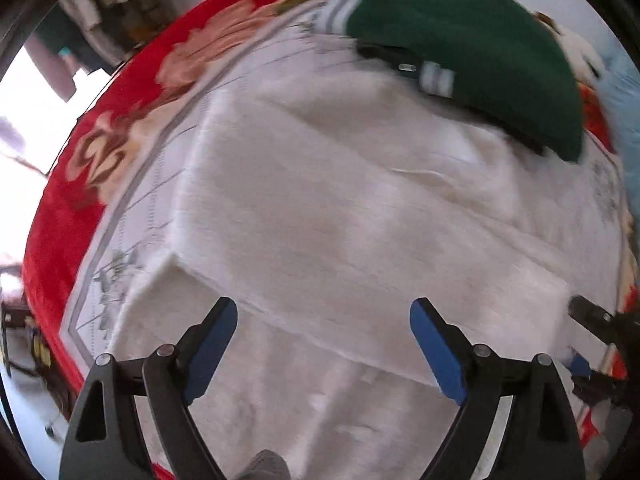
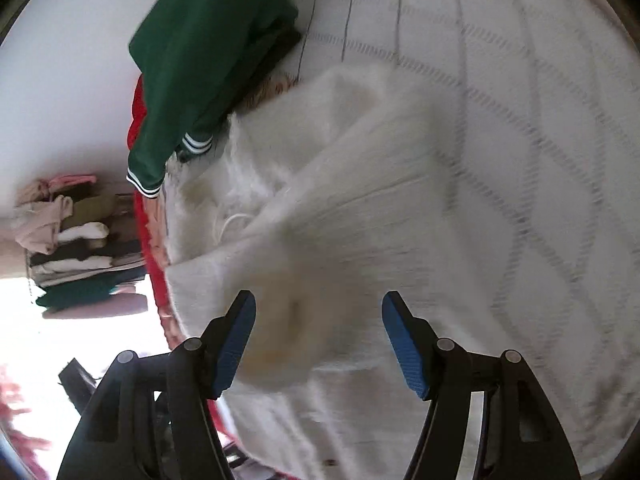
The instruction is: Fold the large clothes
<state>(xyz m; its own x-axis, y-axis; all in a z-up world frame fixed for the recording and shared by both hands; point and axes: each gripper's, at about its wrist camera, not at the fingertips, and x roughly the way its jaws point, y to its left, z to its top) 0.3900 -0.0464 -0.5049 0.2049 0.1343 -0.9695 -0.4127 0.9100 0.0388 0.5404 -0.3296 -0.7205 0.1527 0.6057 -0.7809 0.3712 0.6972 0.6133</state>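
White and fluffy, the large garment [image 1: 340, 208] lay spread on the bed's pale sheet [image 2: 500, 80], likely for folding, while the left gripper [image 1: 324, 344] and right gripper [image 2: 318, 340] hovered over it, spread wide, holding nothing.

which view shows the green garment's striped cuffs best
The right wrist view: the green garment hangs toward the camera, with both white-striped cuffs fairly sharp beside the white fluffy garment. The left wrist view shows it farther off and motion-blurred, its stripes smeared.

Red floral blanket [image 1: 120, 128] under pale sheet [image 2: 500, 100]; stacked clothes [image 2: 80, 248] beyond.
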